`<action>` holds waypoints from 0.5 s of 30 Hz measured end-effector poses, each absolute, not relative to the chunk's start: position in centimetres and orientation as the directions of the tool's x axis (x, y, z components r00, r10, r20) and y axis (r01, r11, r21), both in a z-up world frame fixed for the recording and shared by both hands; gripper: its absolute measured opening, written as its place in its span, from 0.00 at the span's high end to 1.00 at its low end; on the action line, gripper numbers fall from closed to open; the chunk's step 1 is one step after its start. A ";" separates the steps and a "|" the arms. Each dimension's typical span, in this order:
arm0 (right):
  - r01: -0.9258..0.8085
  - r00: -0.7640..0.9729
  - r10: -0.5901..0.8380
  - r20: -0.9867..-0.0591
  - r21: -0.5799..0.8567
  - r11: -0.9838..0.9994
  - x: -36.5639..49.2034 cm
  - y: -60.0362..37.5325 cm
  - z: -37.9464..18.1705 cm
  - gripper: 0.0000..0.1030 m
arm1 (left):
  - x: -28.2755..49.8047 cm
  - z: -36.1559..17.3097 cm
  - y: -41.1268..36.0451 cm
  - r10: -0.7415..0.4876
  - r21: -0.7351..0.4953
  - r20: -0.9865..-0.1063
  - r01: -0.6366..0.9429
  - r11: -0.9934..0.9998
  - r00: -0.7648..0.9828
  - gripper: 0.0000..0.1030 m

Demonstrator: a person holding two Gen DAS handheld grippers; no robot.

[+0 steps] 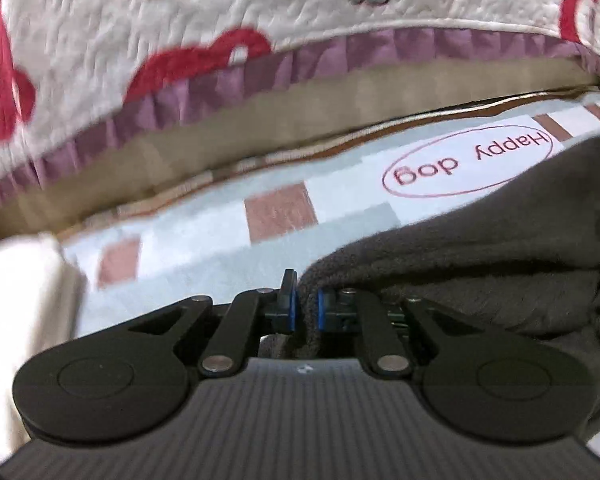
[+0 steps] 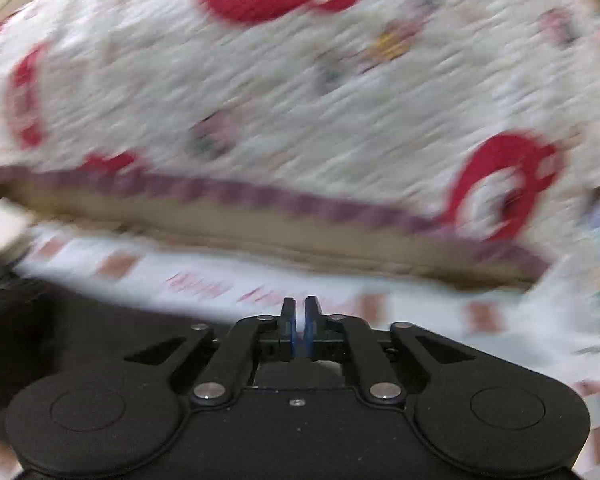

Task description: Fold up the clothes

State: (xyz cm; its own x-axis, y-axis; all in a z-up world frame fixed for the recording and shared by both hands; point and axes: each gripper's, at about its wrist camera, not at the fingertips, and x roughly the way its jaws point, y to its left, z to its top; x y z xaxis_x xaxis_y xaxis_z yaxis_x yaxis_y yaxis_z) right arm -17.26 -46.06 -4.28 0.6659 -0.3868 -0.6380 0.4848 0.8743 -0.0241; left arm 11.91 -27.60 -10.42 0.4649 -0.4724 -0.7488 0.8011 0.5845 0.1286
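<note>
A dark grey fleece garment [image 1: 480,240] lies on a checked sheet [image 1: 228,240] printed "Happy dog". My left gripper [image 1: 306,300] is shut on a folded edge of this garment, which bunches between the blue pads and spreads to the right. In the right wrist view my right gripper [image 2: 300,320] is shut with nothing seen between its pads, above the sheet [image 2: 420,320]. A dark mass, likely the same garment [image 2: 40,320], lies at its left. That view is blurred by motion.
A white quilt [image 1: 180,20] with red shapes and a purple frilled edge hangs behind the sheet, over a tan band [image 1: 260,120]. The quilt also fills the upper right wrist view [image 2: 300,100].
</note>
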 end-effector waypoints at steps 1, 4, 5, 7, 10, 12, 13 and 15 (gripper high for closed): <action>0.442 0.659 -0.355 -0.663 -0.040 0.896 -17.0 -44.8 -5.5 0.77 | 12.2 -10.7 -27.8 -0.471 0.114 -0.755 0.799 0.590 0.456 0.91; 0.346 0.601 -0.308 -0.738 -0.107 0.932 -16.1 -41.5 -9.4 0.67 | 12.6 -10.8 -27.7 -0.476 0.081 -0.764 0.796 0.599 0.436 0.90; 0.318 0.575 -0.308 -0.758 -0.140 0.938 -15.9 -40.6 -10.4 0.66 | 12.7 -10.7 -27.6 -0.479 0.070 -0.765 0.795 0.602 0.430 0.90; 0.254 0.528 -0.347 -0.775 -0.246 0.935 -15.4 -38.8 -12.3 0.48 | 12.9 -10.3 -27.3 -0.490 0.044 -0.765 0.792 0.609 0.419 0.90; 0.171 0.491 -0.416 -0.765 -0.384 0.907 -15.0 -37.1 -14.1 0.40 | 13.0 -10.1 -27.0 -0.495 0.040 -0.764 0.796 0.604 0.414 0.90; 0.153 0.473 -0.453 -0.756 -0.436 0.887 -14.4 -36.9 -14.7 0.41 | 13.0 -10.1 -26.8 -0.494 0.039 -0.767 0.799 0.601 0.409 0.90; 0.160 0.472 -0.484 -0.737 -0.468 0.869 -14.1 -37.1 -14.8 0.44 | 12.9 -10.1 -26.7 -0.492 0.041 -0.769 0.800 0.599 0.408 0.90; 0.194 0.478 -0.526 -0.704 -0.499 0.845 -13.7 -37.9 -14.4 0.62 | 12.8 -10.2 -26.6 -0.488 0.045 -0.773 0.802 0.595 0.406 0.90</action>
State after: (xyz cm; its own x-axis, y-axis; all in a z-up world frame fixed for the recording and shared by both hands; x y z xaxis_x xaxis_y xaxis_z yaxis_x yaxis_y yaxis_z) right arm -13.71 -37.92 -14.35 0.4780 -0.5257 -0.7036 0.1941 0.8445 -0.4991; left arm 12.82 -26.65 -10.21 0.4056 -0.4879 -0.7729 0.8022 0.5953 0.0452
